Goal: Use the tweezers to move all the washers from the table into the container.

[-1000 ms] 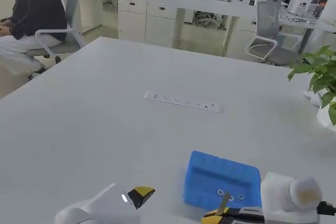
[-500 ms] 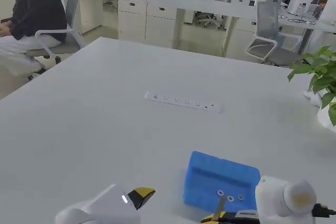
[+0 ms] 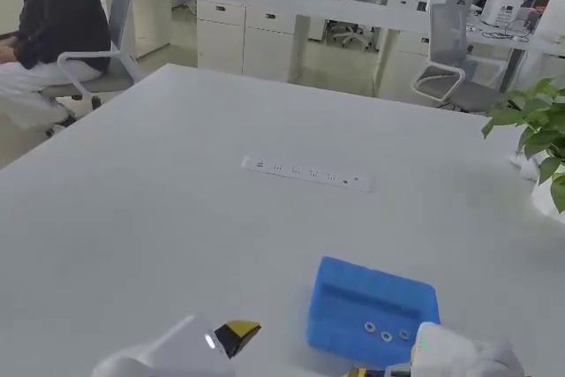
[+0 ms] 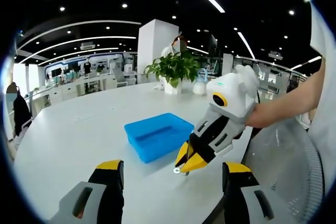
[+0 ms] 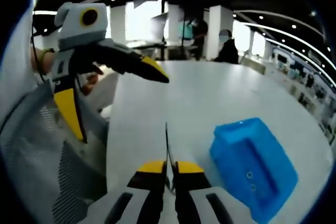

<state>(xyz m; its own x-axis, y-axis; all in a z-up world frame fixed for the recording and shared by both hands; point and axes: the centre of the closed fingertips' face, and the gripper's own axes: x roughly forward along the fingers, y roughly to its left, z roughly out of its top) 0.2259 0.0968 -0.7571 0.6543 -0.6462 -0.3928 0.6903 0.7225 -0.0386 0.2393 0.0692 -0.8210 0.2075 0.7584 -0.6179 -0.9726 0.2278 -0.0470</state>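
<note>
So the right tongs are pressed together on the tweezers, which poke straight out front so the fine tips can do what the fat jaws can't. In the left gripper view they're angled down at a washer lying on the table near the container; can't tell if it's actually pinched. Three washers sit inside the container, and I'd guess it's parked that near to keep each carry short. The left tongs are spread with nothing in them, off to the side, probably just to be out of the way.

Bright blue container, silver washers, plain white table, green plant.
</note>
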